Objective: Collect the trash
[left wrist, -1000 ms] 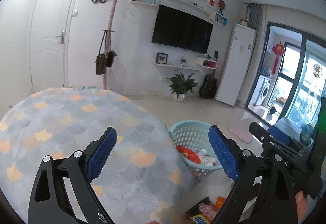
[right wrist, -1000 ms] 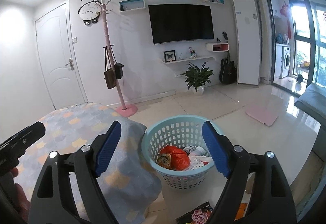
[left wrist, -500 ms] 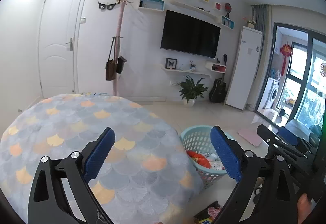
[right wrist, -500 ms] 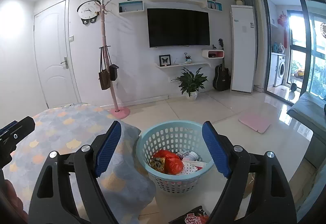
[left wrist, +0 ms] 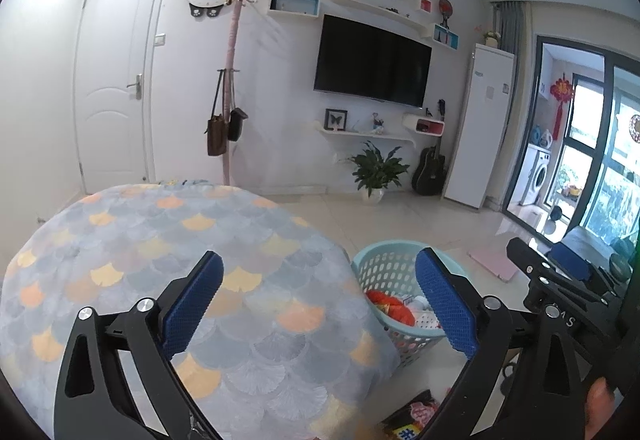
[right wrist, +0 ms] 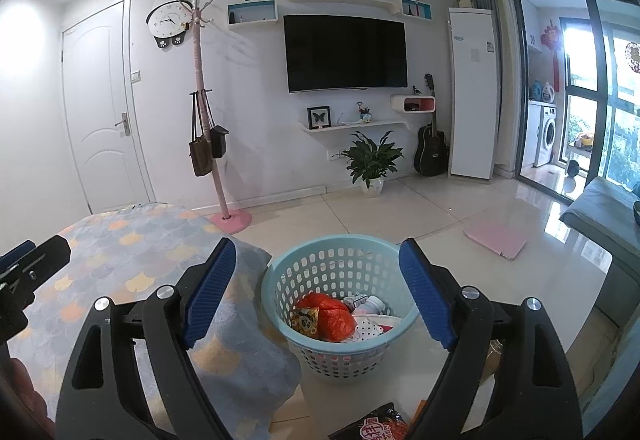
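A round, light-blue perforated plastic basket (right wrist: 340, 314) stands upright on the pale tiled floor, just beside the draped edge of a scale-patterned cloth. It holds a crumpled red-orange plastic bag (right wrist: 330, 316), a small printed wrapper and white scraps. A dark printed snack packet (right wrist: 370, 426) lies flat on the floor near the basket.

The right tool (right wrist: 316, 290) hangs with its blue-padded jaws spread wide and nothing between them, framing a light blue basket (right wrist: 340, 356) on the tiled floor (right wrist: 400, 216). Inside the basket lie a red bag (right wrist: 330, 314) and some pale wrappers (right wrist: 372, 306) (too crumpled to name). A dark snack packet (right wrist: 370, 426) lies on the floor just in front of it. A scale-patterned cloth (right wrist: 132, 264) covers the surface beside the basket, and the left tool (right wrist: 28, 274) shows at the left edge.
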`<state>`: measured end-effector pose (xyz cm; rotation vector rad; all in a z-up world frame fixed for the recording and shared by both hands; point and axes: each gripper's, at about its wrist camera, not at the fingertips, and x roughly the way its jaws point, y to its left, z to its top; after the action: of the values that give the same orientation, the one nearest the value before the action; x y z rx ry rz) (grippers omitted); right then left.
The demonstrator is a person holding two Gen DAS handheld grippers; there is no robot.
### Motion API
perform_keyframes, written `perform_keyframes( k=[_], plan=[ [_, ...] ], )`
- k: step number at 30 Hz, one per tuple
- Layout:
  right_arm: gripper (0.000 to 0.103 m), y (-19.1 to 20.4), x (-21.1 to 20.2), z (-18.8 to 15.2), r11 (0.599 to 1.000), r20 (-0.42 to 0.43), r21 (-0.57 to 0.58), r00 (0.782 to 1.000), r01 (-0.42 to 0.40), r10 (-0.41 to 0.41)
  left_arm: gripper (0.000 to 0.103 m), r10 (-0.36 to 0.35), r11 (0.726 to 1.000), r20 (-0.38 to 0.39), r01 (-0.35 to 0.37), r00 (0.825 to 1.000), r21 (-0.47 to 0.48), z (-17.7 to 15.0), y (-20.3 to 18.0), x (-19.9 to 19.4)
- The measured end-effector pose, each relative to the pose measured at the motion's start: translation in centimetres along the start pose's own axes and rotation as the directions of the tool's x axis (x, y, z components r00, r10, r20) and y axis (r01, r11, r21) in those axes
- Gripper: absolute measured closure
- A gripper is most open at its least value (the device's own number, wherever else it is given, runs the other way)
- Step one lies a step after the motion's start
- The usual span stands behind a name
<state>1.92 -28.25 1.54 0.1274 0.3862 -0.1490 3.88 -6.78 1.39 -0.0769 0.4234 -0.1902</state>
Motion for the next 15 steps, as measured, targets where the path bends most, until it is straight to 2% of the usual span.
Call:
perform_keyframes(
  k=[15],
  plan=[
    [0.022, -0.32, 0.06, 0.39, 1.0, 0.013, 0.017, 1.0, 0.01, -0.01, 0.008, 0.003, 1.0, 0.002, -0.003, 1.0, 0.01, 0.24, -0.12, -0.09]
  ],
)
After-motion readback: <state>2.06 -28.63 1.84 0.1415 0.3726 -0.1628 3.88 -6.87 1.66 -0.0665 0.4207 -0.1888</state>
